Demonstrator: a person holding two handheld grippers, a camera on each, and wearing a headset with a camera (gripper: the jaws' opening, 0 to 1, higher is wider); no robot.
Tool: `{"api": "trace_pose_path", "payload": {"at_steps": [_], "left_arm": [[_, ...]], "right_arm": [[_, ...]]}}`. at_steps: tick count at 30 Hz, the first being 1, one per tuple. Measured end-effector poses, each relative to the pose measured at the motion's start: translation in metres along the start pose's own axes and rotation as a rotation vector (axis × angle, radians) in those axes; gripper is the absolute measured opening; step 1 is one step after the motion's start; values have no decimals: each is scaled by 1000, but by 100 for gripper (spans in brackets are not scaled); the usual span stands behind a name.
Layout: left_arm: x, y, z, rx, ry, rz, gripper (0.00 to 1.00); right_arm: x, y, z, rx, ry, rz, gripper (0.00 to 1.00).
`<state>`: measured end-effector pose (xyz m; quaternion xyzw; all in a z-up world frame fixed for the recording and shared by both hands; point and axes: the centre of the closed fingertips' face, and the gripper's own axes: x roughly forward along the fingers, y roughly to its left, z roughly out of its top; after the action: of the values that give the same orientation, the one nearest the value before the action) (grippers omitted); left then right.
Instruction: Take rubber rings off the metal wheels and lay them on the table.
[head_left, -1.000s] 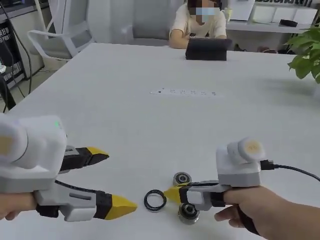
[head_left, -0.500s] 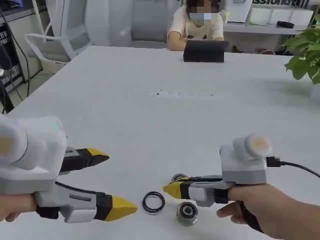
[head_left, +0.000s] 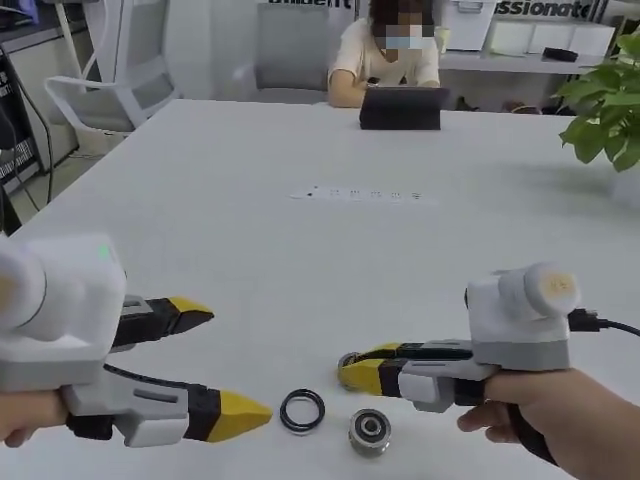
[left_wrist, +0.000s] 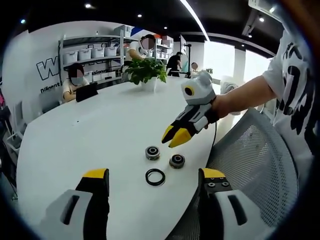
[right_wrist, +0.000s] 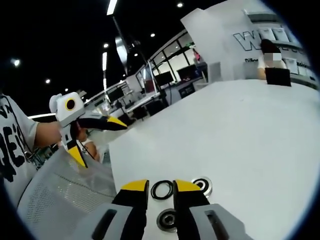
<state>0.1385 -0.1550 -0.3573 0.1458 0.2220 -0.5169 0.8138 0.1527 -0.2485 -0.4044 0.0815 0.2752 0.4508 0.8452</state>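
On the white table (head_left: 300, 250), close to its near edge, a loose black rubber ring (head_left: 302, 411) lies flat, touching neither wheel. One metal wheel (head_left: 369, 431) sits just to its right, and a second metal wheel (left_wrist: 152, 152) lies a little farther from the edge. In the head view the second wheel is partly covered by the yellow tips of the right gripper (head_left: 345, 373). The right gripper's jaws stand only a narrow gap apart and grip nothing; in the right gripper view the ring shows through that gap, beyond the tips. The left gripper (head_left: 224, 362) is held to the left of the ring with its jaws spread wide and nothing between them. In the left gripper view the ring lies ahead, between the two tips, with both wheels just beyond it. Whether either wheel carries a rubber ring cannot be told.
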Motion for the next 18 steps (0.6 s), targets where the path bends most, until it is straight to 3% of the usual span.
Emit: {"api": "trace_pose_path", "payload": {"at_steps": [6,18], "left_arm": [[-1,-1,2,-3,-6,2,70],[-3,-3,4,-3,-6,9,70]], "right_arm": [[-14,4,1,-31,-14,-6,20],[-41,4,-4,-147,13,-58,29]]}}
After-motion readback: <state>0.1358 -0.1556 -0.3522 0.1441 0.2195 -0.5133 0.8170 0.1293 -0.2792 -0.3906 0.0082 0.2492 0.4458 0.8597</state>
